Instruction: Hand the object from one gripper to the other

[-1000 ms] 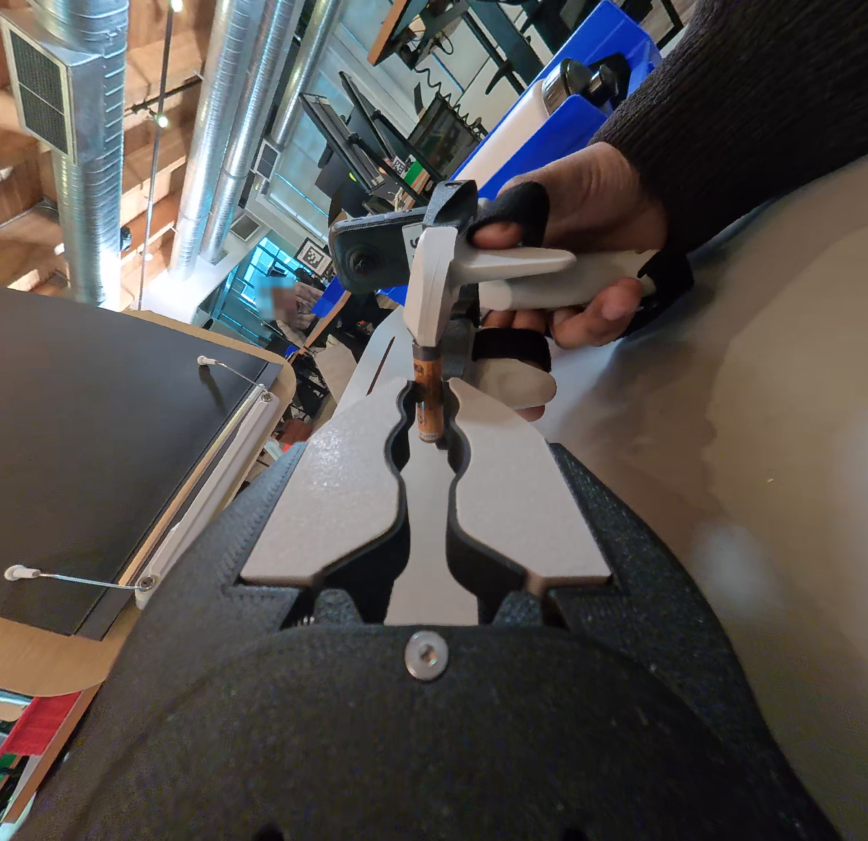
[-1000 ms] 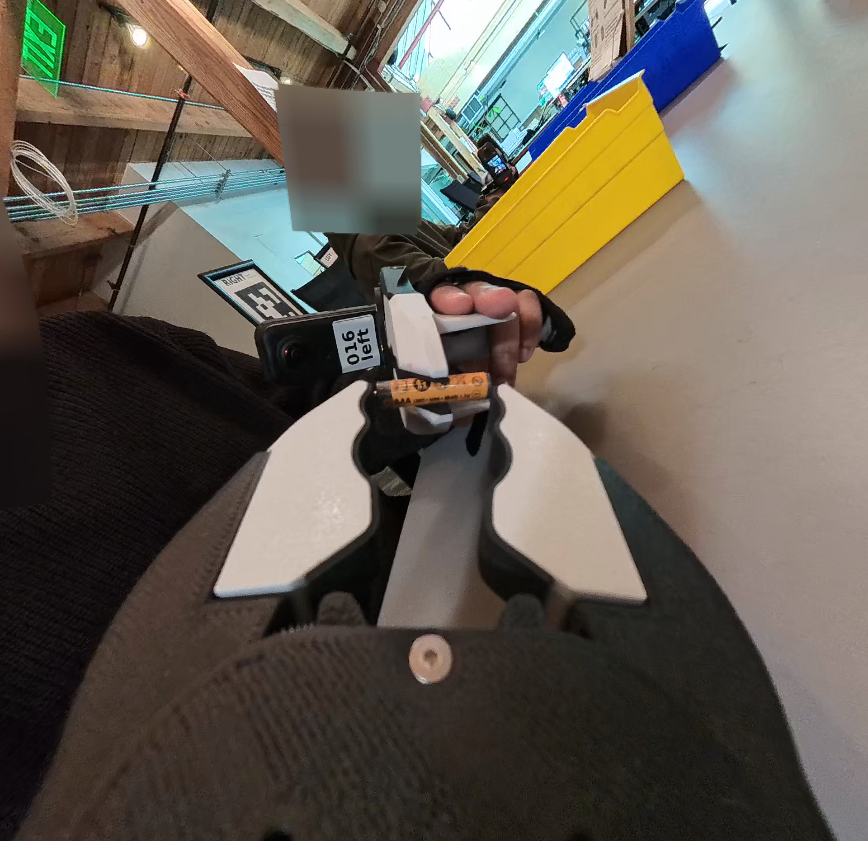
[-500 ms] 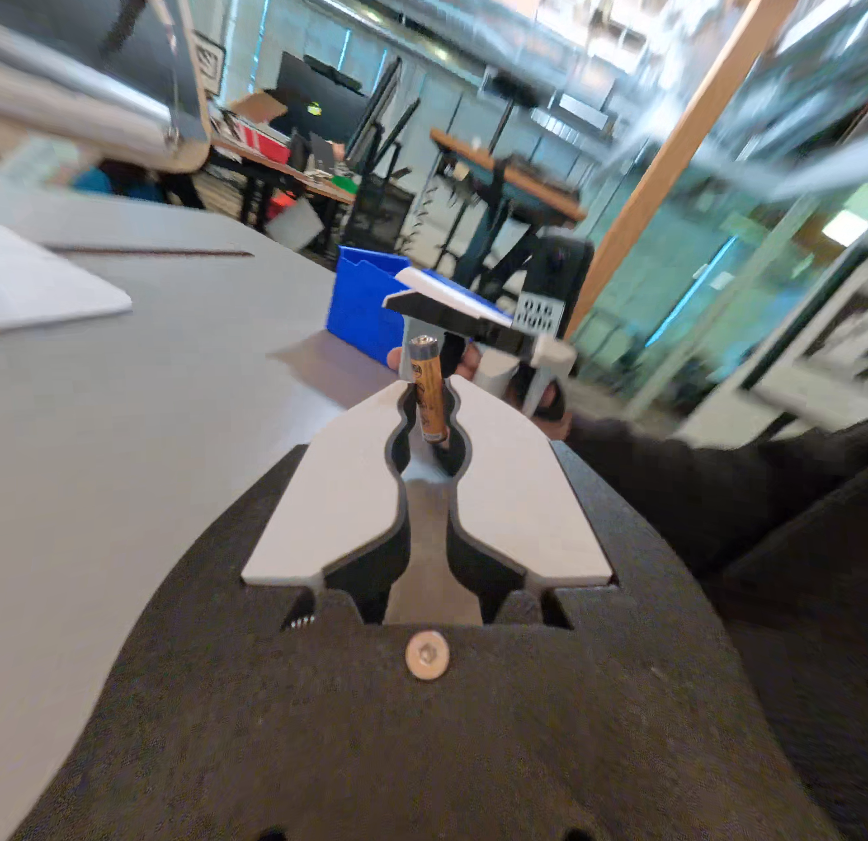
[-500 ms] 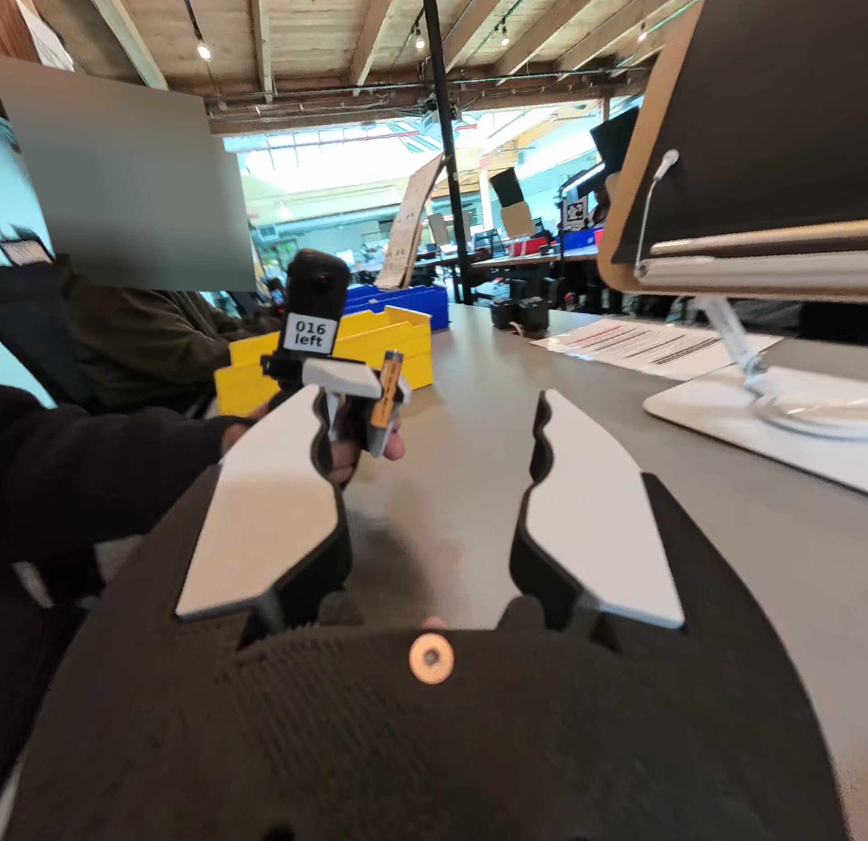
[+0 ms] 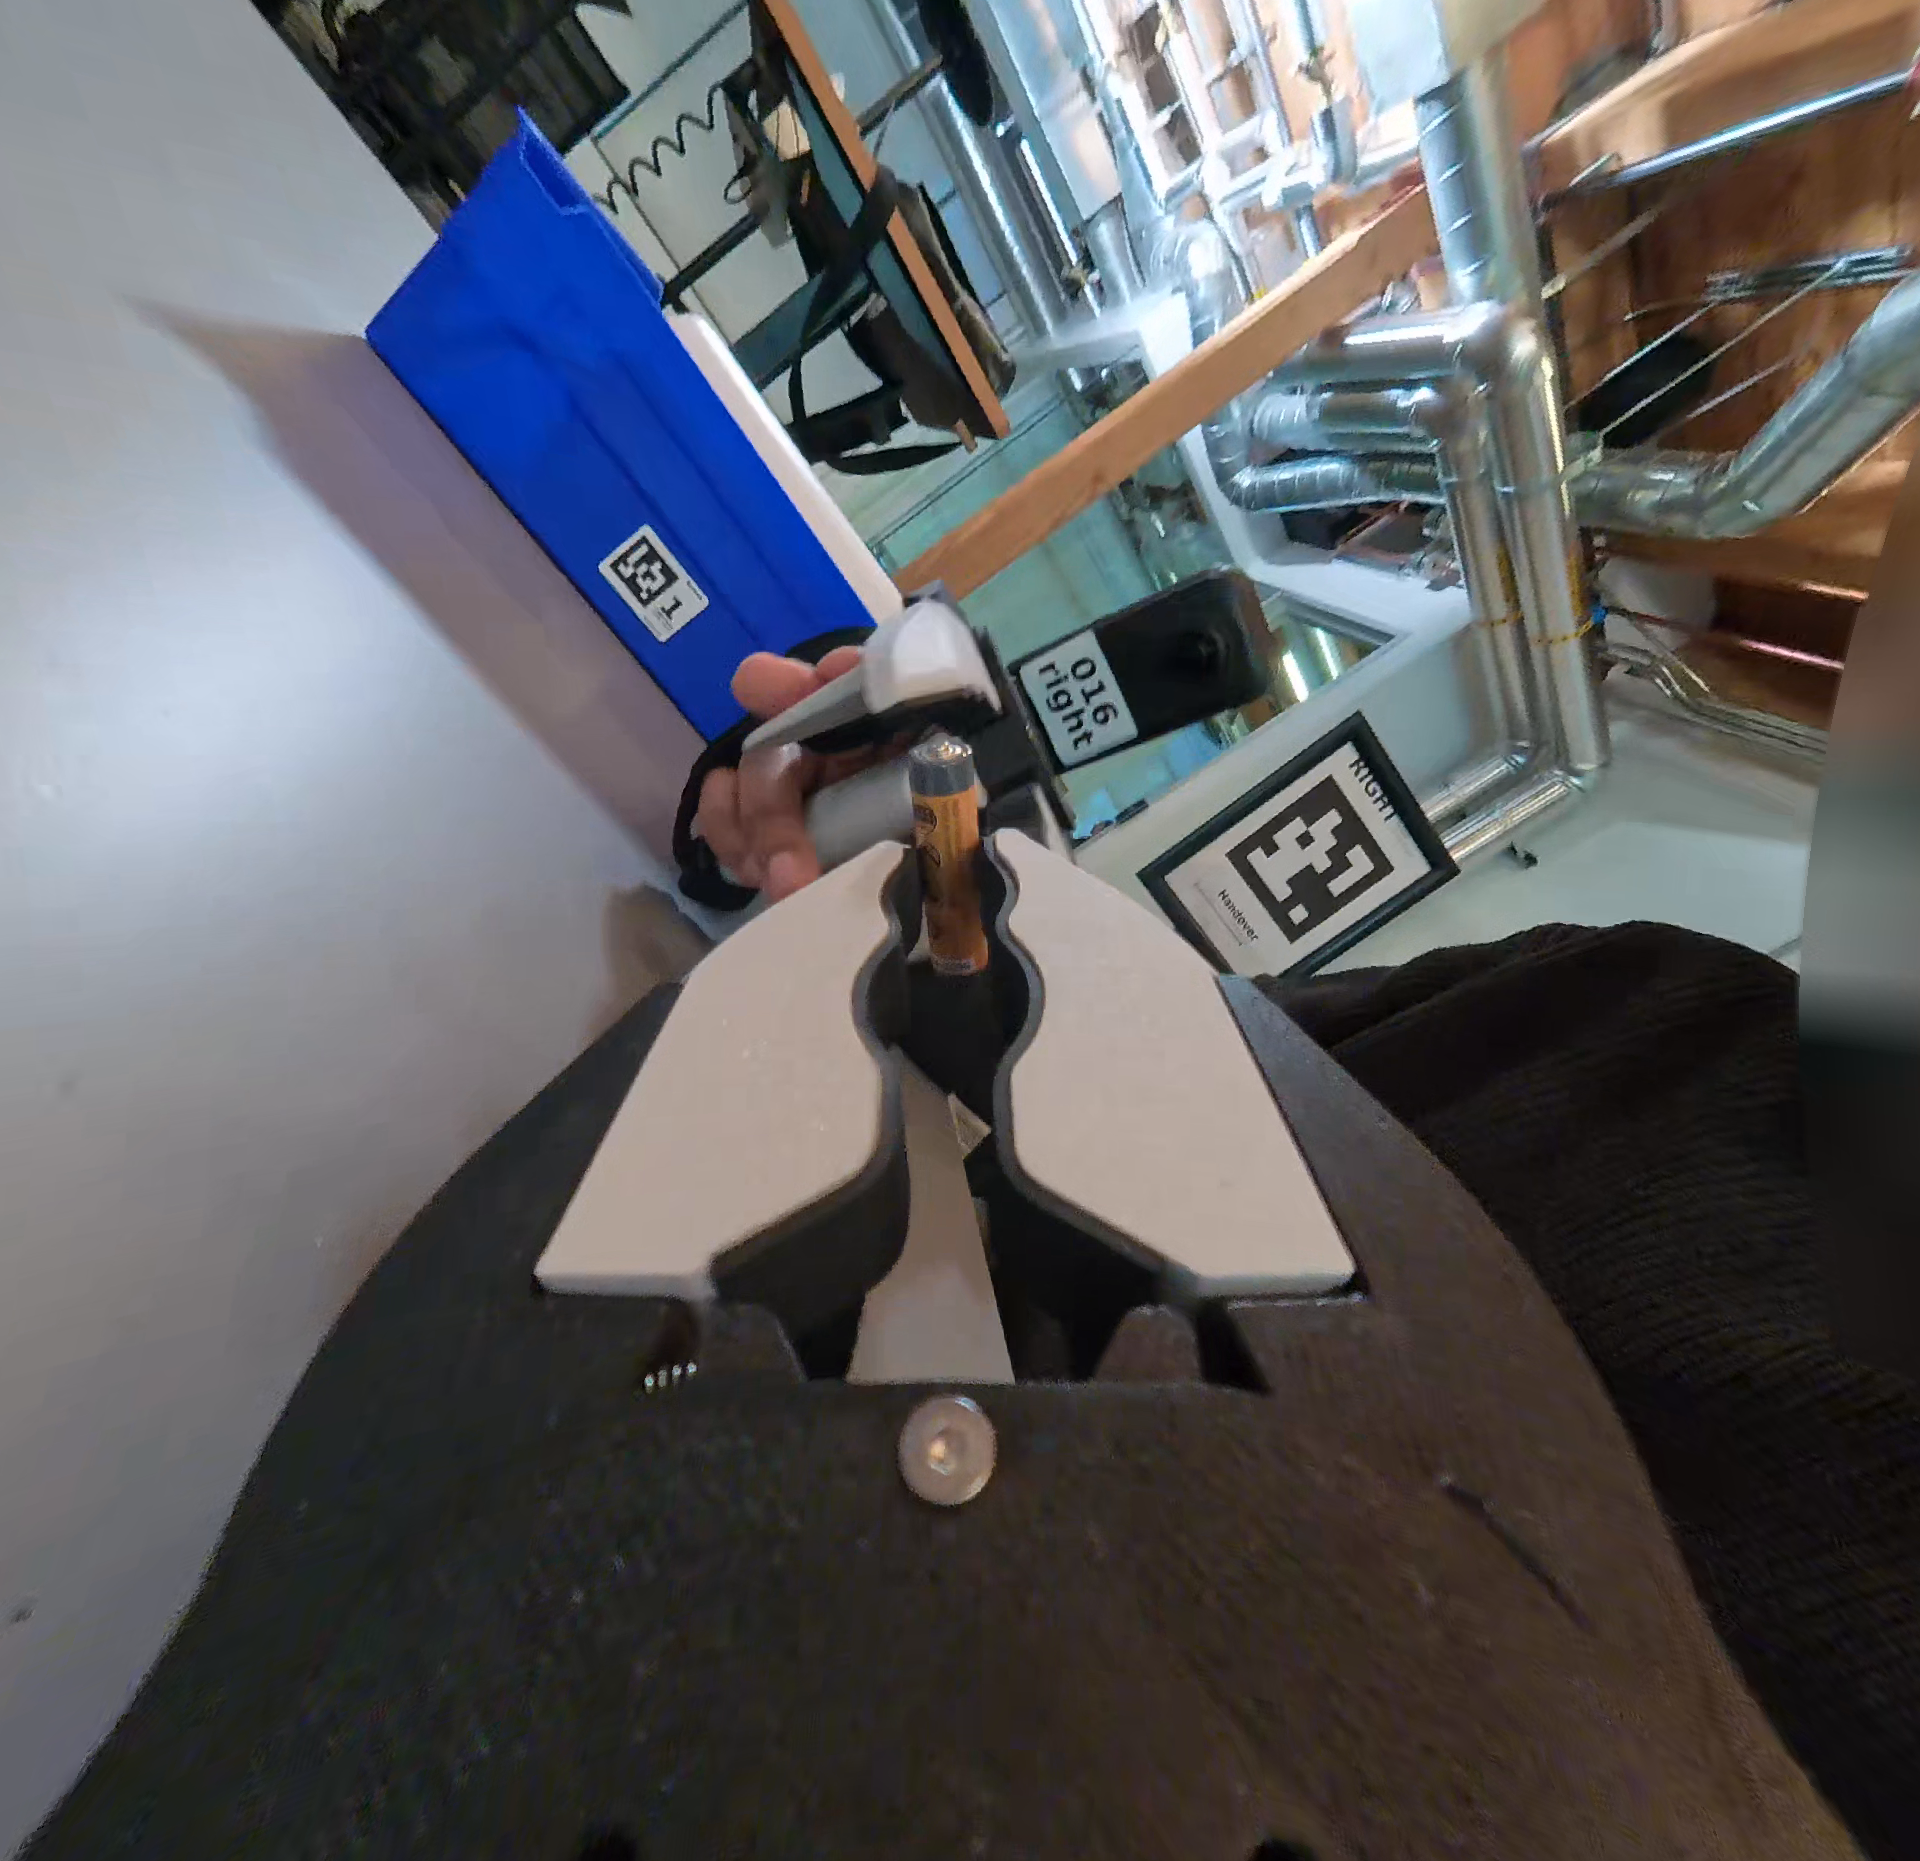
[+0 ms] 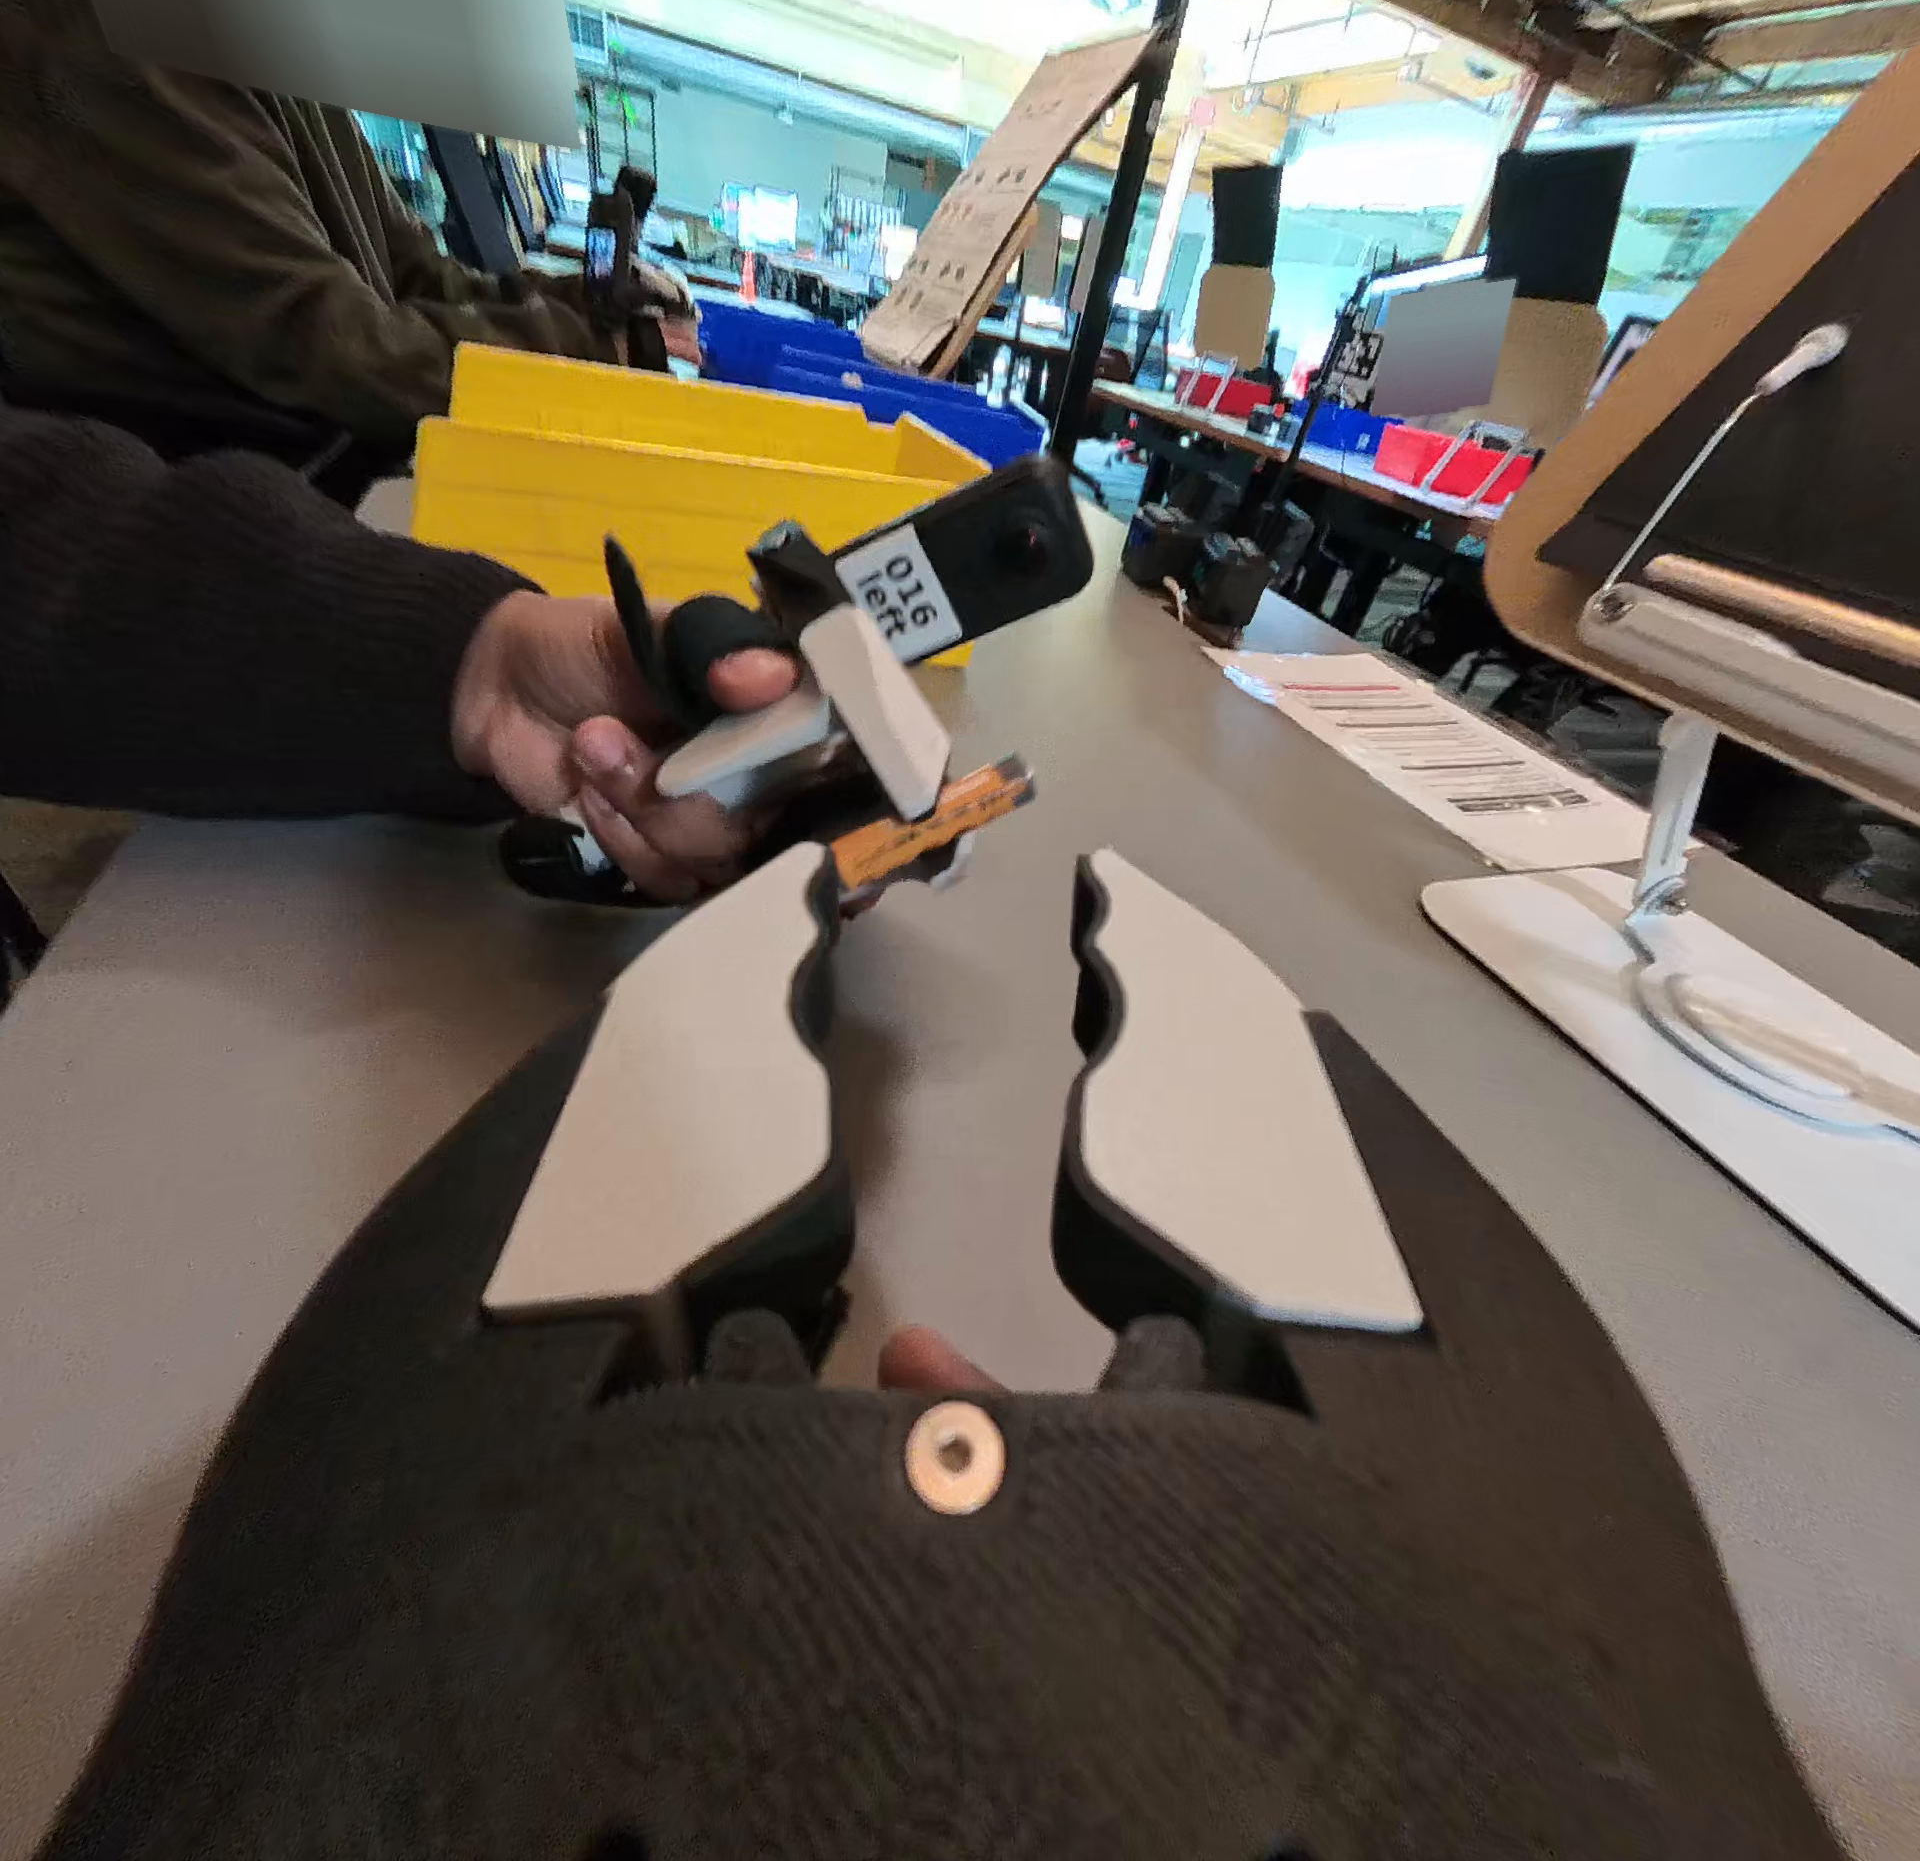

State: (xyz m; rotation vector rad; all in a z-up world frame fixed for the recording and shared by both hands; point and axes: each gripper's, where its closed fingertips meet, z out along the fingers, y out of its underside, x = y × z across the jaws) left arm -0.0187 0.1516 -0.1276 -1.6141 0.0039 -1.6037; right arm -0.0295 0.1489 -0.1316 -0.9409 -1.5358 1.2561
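An orange and black battery (image 5: 948, 855) with a grey end stands between the tips of my left gripper (image 5: 948, 866), which is shut on its lower part. The right gripper (image 5: 894, 689) shows just beyond it in this view, held in a hand. In the right wrist view my right gripper (image 6: 951, 876) is open and empty over the grey table (image 6: 260, 980). The left gripper (image 6: 883, 741) is ahead and to the left there, with the battery (image 6: 935, 819) sticking out to the right, close to my left fingertip (image 6: 800, 876).
A blue bin (image 5: 582, 429) stands on the table in the left wrist view; a framed marker card (image 5: 1299, 855) is behind. The right wrist view shows yellow bins (image 6: 644, 471), a printed sheet (image 6: 1444, 751), and a stand with a white base (image 6: 1662, 1011) on the right. Both grippers' tips are close together, under 4 cm apart.
A second ago both grippers met at the battery. The right one let go, opened and drew back. The left one kept the battery and tilted over; both views swung round.
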